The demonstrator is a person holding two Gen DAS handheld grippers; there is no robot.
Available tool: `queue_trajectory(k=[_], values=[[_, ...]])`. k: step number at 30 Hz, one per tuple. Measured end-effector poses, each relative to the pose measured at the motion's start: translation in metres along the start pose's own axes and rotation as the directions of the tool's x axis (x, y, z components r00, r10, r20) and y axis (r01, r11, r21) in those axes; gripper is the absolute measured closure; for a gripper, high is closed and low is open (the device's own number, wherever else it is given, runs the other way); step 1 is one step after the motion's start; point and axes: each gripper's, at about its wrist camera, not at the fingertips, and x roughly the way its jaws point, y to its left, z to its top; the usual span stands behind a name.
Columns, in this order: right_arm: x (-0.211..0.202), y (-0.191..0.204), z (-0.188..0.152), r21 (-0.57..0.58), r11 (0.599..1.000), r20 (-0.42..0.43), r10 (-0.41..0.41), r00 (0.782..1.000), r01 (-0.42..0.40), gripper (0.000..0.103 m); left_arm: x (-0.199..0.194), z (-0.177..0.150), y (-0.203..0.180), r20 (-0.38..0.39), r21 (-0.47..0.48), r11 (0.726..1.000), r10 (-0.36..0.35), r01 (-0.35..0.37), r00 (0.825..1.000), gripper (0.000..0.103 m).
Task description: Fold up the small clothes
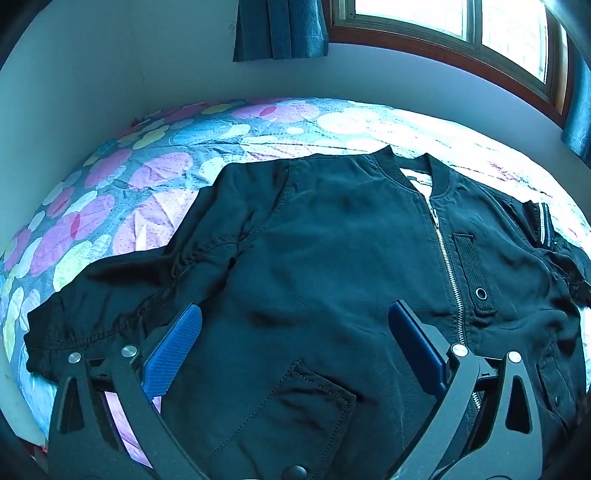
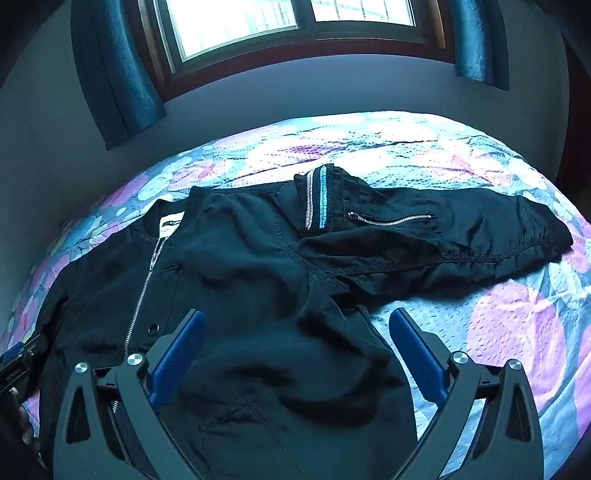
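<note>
A small black bomber jacket (image 1: 332, 240) lies face up on the bed, zipped, collar toward the window. My left gripper (image 1: 295, 314) is open just above its lower left front, near a flap pocket (image 1: 295, 413). The left sleeve (image 1: 122, 295) stretches out to the left. In the right wrist view the jacket (image 2: 240, 266) spreads under my right gripper (image 2: 295, 317), which is open over the lower right front. The right sleeve (image 2: 424, 240) lies out to the right, its striped cuff (image 2: 317, 201) folded back toward the shoulder.
The bed has a quilted cover with pink, white and yellow circles (image 1: 129, 192). A grey wall (image 1: 110, 74) runs behind it, with a wood-framed window (image 2: 288, 22) and blue curtains (image 2: 114, 74). The left gripper's body shows at the left edge of the right wrist view (image 2: 18, 362).
</note>
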Motion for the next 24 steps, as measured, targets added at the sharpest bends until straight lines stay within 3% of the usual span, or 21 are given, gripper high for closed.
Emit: queue_trajectory(k=[24], values=[[0.0043,0.0042,-0.0063,-0.016,1.000,-0.014,0.002,1.000,-0.003,0.004,-0.0026,-0.0063,0.0068,0.003,-0.004,1.000,0.000,0.000,1.000,0.002]])
